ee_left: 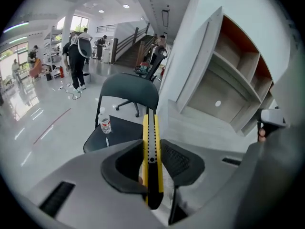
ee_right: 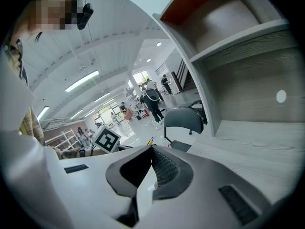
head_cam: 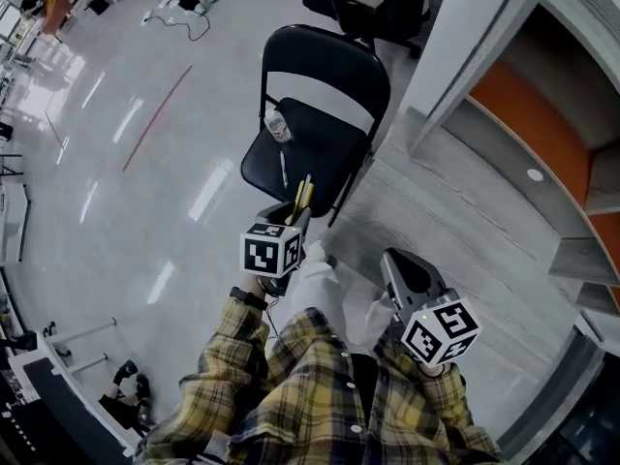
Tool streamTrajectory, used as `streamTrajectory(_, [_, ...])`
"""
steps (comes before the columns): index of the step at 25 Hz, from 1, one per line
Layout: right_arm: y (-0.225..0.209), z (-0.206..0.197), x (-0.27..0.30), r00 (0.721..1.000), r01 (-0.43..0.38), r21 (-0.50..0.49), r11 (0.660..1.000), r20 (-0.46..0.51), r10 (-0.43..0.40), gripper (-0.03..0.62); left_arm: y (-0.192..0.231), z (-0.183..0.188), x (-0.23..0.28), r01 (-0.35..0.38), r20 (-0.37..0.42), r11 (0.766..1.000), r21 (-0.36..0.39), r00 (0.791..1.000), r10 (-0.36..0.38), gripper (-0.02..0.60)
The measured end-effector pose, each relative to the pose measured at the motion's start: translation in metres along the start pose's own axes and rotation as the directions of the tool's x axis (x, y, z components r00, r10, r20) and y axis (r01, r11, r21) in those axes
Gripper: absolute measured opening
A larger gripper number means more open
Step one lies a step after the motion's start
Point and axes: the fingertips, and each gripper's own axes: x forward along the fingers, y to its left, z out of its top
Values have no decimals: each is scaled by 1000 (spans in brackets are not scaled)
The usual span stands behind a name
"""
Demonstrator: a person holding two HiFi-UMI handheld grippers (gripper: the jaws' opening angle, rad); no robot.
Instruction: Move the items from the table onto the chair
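Two items lie on the black folding chair (head_cam: pixel 320 153). A small clear bottle (head_cam: pixel 277 125) stands at the back edge of the seat, toward its left corner and just below the backrest. A pen (head_cam: pixel 283 170) lies in front of the bottle, nearer the seat's left edge and apart from it.

We see the left gripper (head_cam: pixel 291 219) clenched on a yellow and black utility knife (head_cam: pixel 301 200). In the left gripper view both pads press its flat sides, and the knife (ee_left: pixel 153 151) runs lengthwise out past the fingertips toward the chair. In the head view its far end shows over the near edge of the seat. It is off the seat, though we cannot tell how high.

The right gripper (head_cam: pixel 392 260) hangs to the right, over the near edge of the grey wood-grain bench (head_cam: pixel 455 201). In its own view the jaw tips of the right gripper (ee_right: pixel 152 149) meet. A pale patch shows in the gap behind them, and we cannot make out what it is.

Plaid sleeves (head_cam: pixel 291 376) fill the bottom of the head view.
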Motion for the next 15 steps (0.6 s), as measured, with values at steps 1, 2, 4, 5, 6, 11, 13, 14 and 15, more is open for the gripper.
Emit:
streamTrajectory(1, [2, -1, 16, 1000, 8, 8, 1000, -4, -8, 17, 14, 2, 9, 7, -11, 1000, 3, 1000, -7, 117])
streamTrajectory(2, [5, -4, 32, 1000, 16, 16, 1000, -10, -16, 17, 27, 4, 19, 15, -21, 1000, 6, 1000, -14, 118])
streamTrajectory(4, [10, -13, 62, 999, 33, 33, 999, -28, -32, 17, 50, 3, 39, 35, -46, 999, 14, 998, -34, 118])
streamTrajectory(5, [12, -17, 77, 998, 42, 41, 998, -38, -40, 17, 61, 2, 51, 46, -61, 999, 19, 997, -45, 118])
streamTrajectory(6, [14, -21, 91, 998, 50, 48, 998, -47, -48, 17, 70, 0, 63, 58, -76, 998, 24, 996, -56, 118])
streamTrajectory(11, [5, -32, 164, 995, 68, 75, 995, -80, -62, 17, 101, -19, 135, 97, -152, 995, 25, 984, -93, 117])
streamTrajectory(13, [1, -37, 190, 995, 62, 80, 995, -88, -55, 17, 109, -30, 161, 101, -176, 995, 15, 980, -97, 118])
streamTrajectory(14, [-2, -40, 203, 995, 55, 84, 995, -91, -48, 17, 114, -35, 174, 101, -186, 995, 9, 978, -97, 118])
streamTrajectory(15, [-4, -42, 216, 995, 47, 89, 995, -94, -39, 17, 118, -40, 187, 99, -195, 995, 5, 976, -96, 118])
